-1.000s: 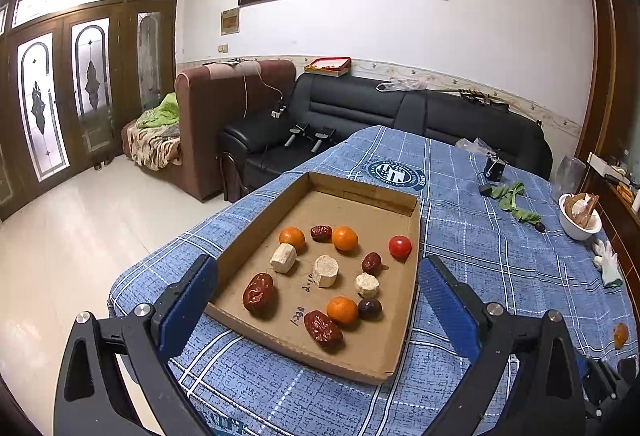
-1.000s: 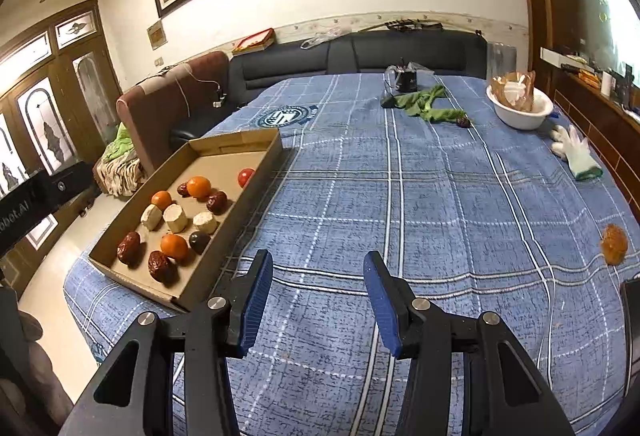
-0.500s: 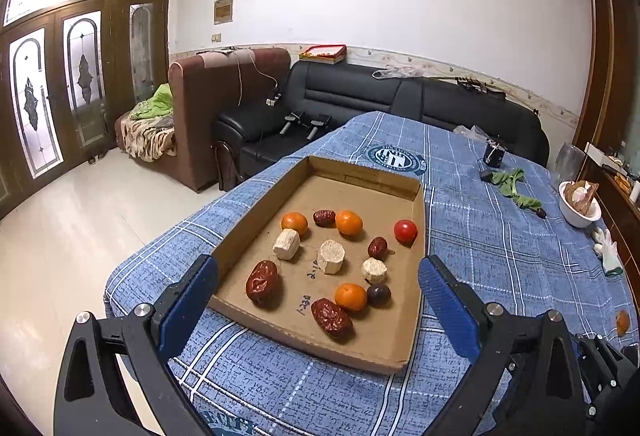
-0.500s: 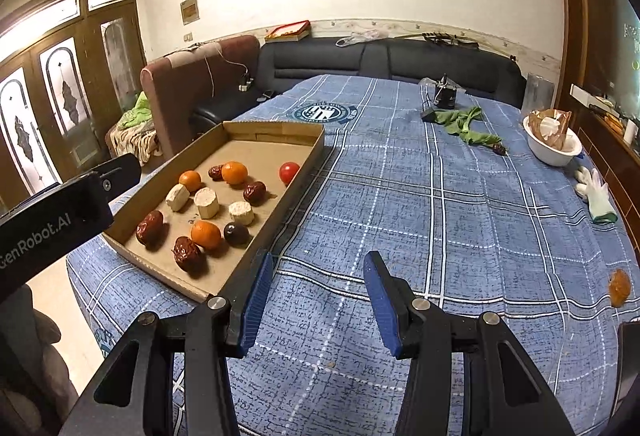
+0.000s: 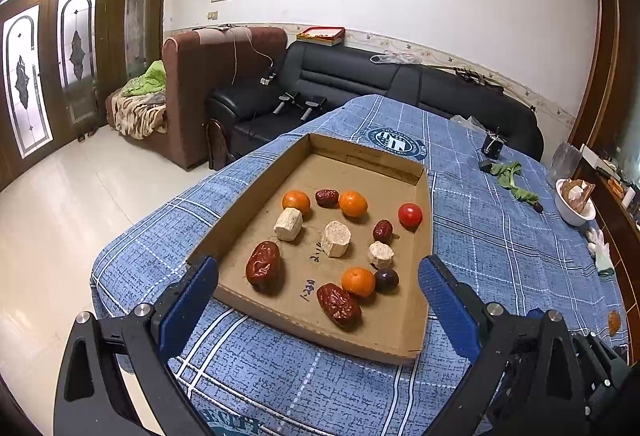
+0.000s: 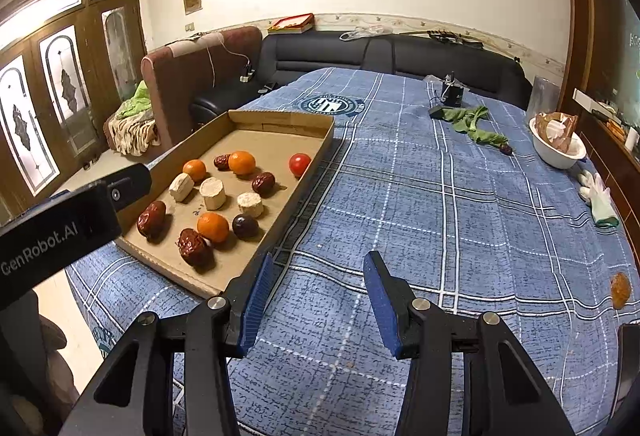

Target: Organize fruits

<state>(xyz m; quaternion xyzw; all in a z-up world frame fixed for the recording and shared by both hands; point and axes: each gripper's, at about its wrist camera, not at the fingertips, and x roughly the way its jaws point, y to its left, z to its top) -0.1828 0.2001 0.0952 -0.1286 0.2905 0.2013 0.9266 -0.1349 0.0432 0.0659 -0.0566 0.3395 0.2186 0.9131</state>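
We hover both grippers, left gripper (image 5: 318,286) and right gripper (image 6: 318,300), jaws spread and empty, near the cardboard tray (image 5: 320,340) of mixed fruits (image 5: 358,281) at the counter's left edge.

Both hand-held grippers nearer tray (image 5: 256,310)

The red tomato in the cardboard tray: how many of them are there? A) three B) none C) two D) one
D: only one shiny red tomato sits in the cardboard tray, near its right wall; the other round fruits there are three oranges and one dark purple fruit.
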